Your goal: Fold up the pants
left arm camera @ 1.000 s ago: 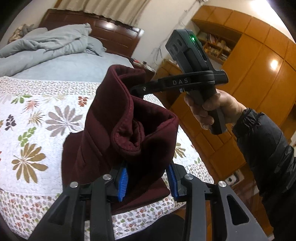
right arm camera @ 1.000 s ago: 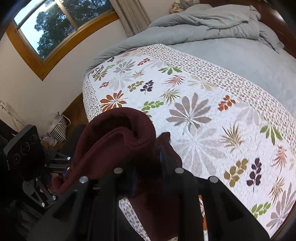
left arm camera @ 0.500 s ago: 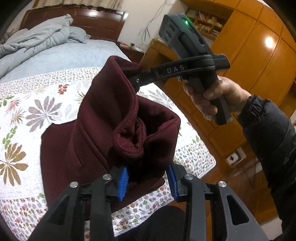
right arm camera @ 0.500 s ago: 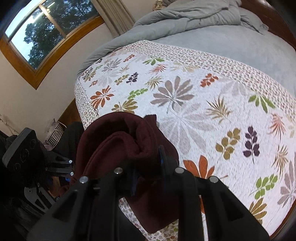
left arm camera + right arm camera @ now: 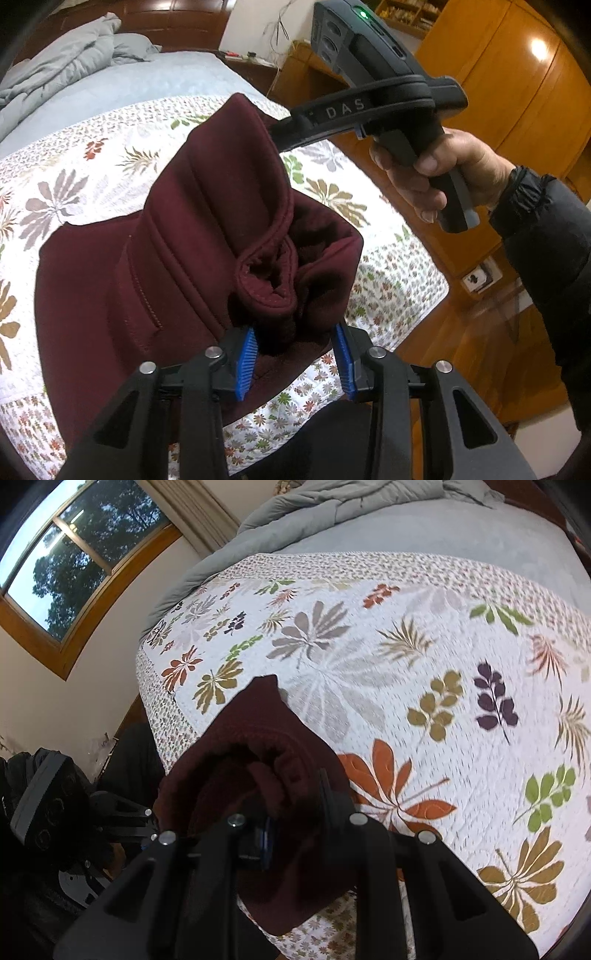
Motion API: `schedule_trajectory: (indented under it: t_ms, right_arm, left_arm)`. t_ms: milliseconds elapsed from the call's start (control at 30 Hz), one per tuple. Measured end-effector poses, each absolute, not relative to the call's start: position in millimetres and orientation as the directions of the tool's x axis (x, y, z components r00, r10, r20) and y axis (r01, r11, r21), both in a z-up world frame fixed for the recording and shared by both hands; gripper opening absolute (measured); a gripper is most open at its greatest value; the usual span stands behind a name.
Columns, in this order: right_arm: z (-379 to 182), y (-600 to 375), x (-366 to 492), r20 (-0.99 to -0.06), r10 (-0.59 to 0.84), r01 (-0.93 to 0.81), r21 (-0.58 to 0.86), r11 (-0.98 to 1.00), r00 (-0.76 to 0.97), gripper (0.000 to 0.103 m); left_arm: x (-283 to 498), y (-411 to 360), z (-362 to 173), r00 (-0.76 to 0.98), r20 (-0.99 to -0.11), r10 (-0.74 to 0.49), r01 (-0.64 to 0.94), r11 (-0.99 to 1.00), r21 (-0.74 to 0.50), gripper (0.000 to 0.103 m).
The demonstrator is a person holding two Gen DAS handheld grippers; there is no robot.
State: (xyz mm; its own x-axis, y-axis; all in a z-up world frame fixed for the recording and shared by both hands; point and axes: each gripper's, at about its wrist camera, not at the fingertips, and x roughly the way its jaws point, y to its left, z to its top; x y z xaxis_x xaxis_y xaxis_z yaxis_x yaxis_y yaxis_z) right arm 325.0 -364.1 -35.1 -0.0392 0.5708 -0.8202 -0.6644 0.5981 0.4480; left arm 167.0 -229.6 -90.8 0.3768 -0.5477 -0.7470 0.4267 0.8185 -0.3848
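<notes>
Two claws: both of yours are clamped on the same garment, one at each end of a raised fold.
Left claw [image 5: 295,363]: your blue pads [image 5: 245,363] press a bunched roll of maroon cloth from both sides; the grip is firm, the cloth fills the gap.
Right claw [image 5: 295,821]: closed on a thick wad of the same cloth; in its own view the pads are mostly buried in fabric. From the left wrist view its jaws bite the far top edge of the fold.
Right hand [image 5: 439,173]: wrapped round the black handle, dark sleeve [image 5: 546,258] behind it at the right.
Pants [image 5: 166,258]: maroon, heavy knit, with a stitched seam showing. The upper part hangs lifted between your claws; the lower part lies flat on the quilt at the near left.
Quilt [image 5: 424,657]: white with a leaf print, covering the near half of the bed.
Grey duvet [image 5: 369,502]: crumpled at the far end of the bed, well apart from the pants.
Window [image 5: 66,561]: far left in the right wrist view.
Wooden cabinets [image 5: 517,92]: right of the bed.
</notes>
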Motion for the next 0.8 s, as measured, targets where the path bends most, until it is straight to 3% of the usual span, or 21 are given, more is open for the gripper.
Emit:
schedule_trajectory:
  t_ms: [433, 500, 567, 700, 767, 800]
  right_arm:
    - [-78.0, -405.3, 321.2, -0.789, 0.614, -0.574, 0.512, 0.639, -0.02, 0.024]
    - [-82.6, -416.7, 315.4, -0.79, 0.613, -0.528, 0.513, 0.676, 0.018, 0.031]
    - [-89.9, -432.4, 308.8, -0.812, 0.579, -0.437, 0.496, 0.75, 0.072, 0.05]
    - [-102.1, -487.3, 269.7, -0.781, 0.587, -0.169, 0.562, 0.81, 0.215, 0.063]
    - [-102.6, -505.6, 236.1, -0.696, 0.658, -0.092, 0.663, 0.743, 0.287, 0.08]
    - [-104.9, -509.7, 217.9, -0.644, 0.703, -0.059, 0.723, 0.688, 0.302, 0.083]
  left_arm:
    - [160.4, -266.1, -125.2, 0.37, -0.802, -0.47, 0.471, 0.838, -0.274, 0.037]
    - [157.2, -269.8, -127.6, 0.378, -0.805, -0.458, 0.48, 0.84, -0.252, 0.037]
    - [155.1, -272.5, -129.8, 0.378, -0.808, -0.453, 0.483, 0.84, -0.246, 0.037]
    - [151.0, -276.1, -128.4, 0.383, -0.804, -0.455, 0.502, 0.833, -0.232, 0.04]
    - [145.9, -271.3, -120.4, 0.383, -0.785, -0.486, 0.515, 0.818, -0.256, 0.049]
    - [140.6, -265.8, -114.0, 0.364, -0.757, -0.543, 0.533, 0.788, -0.309, 0.059]
